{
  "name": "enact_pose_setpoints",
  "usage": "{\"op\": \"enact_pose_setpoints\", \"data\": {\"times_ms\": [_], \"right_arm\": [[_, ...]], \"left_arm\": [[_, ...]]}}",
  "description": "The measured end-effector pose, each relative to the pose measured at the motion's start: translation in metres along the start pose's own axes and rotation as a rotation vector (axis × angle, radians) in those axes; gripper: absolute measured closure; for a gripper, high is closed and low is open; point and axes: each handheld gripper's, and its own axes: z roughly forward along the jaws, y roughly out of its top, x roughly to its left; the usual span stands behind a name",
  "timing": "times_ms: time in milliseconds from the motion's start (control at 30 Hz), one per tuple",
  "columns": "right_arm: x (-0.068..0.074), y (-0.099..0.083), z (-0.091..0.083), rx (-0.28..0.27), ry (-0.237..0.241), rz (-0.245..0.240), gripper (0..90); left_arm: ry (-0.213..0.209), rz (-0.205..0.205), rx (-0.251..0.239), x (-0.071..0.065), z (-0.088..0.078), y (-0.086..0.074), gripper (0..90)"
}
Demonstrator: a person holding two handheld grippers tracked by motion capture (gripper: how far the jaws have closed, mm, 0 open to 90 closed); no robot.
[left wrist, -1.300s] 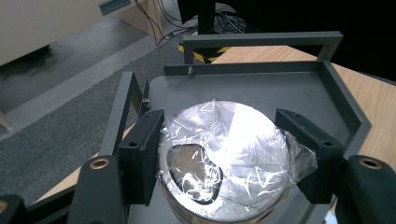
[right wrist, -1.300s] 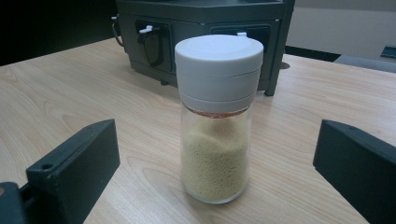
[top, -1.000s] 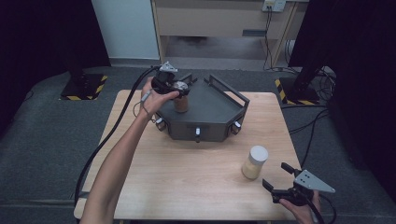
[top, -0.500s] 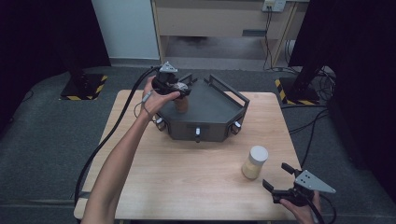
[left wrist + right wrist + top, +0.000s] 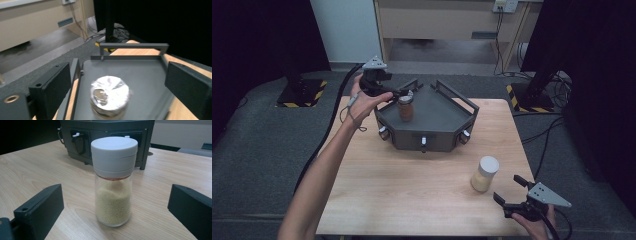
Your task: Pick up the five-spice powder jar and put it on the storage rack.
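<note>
Item one, the brown-filled jar (image 5: 406,108) with a crinkled foil top: standing upright on the dark grey tray (image 5: 447,117), toward the tray's left rear corner, touched by nothing. In the left gripper view this jar (image 5: 109,99) is sitting low between the two black jaws with clear space on either side, the tray's raised handle bar (image 5: 133,45) crossing behind it. Item two, the left tongs (image 5: 399,94): hovering just beside and above the jar at the tray's left edge, jaws having just been opening and now standing spread, pinching nothing, with the jar between them but free of the pads. Item three, the white-capped jar (image 5: 484,173) of pale yellow granules: standing upright on the bare wooden tabletop (image 5: 412,190), toward the front right, well apart from the tray. In the right gripper view this jar (image 5: 113,181) is resting centred between the jaws, not touched by either. Item four, the right tongs (image 5: 508,195): held low near the tabletop's front right corner, spread wide, empty, pointing at the white-capped jar just beyond them. Item five, the tray itself: resting at the rear middle of the tabletop, knobs showing along its front wall.
</note>
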Motion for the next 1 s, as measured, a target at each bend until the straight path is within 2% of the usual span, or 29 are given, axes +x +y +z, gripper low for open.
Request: {"op": "enact_pose_setpoints", "data": {"times_ms": [67, 167, 233, 300, 367, 400, 600, 800, 867, 1000], "right_arm": [[0.000, 0.000, 0.000, 0.002, -0.002, 0.001, 1.0], [0.001, 0.000, -0.001, -0.002, -0.007, -0.002, 1.2], [0.002, 0.000, -0.002, 0.001, -0.006, -0.003, 1.2], [0.003, 0.000, -0.002, 0.003, -0.008, -0.003, 1.2], [0.003, 0.000, -0.003, 0.002, -0.012, -0.001, 1.2], [0.003, 0.000, -0.003, 0.002, -0.012, -0.001, 1.2], [0.004, 0.001, -0.002, 0.006, -0.014, -0.007, 1.4], [0.004, 0.001, -0.002, 0.008, -0.017, -0.005, 1.4], [0.004, 0.001, -0.003, 0.007, -0.018, -0.004, 1.4], [0.004, 0.001, -0.002, 0.008, -0.013, -0.008, 1.5]], "left_arm": [[-0.011, 0.024, -0.004, -0.006, -0.009, 0.001, 4.5], [-0.045, 0.023, -0.048, -0.012, -0.023, -0.008, 4.1], [-0.047, 0.042, -0.046, -0.017, -0.032, -0.012, 4.1], [-0.061, 0.035, -0.057, -0.019, -0.041, -0.019, 3.9], [-0.061, 0.033, -0.065, -0.020, -0.048, -0.024, 3.9], [-0.063, 0.034, -0.071, -0.022, -0.057, -0.031, 3.9], [-0.067, 0.034, -0.097, -0.031, -0.087, -0.059, 3.9], [-0.062, 0.065, -0.096, -0.043, -0.107, -0.074, 3.8], [-0.058, 0.070, -0.104, -0.051, -0.115, -0.082, 3.8], [-0.037, 0.113, -0.067, -0.063, -0.124, -0.090, 3.4]]}}
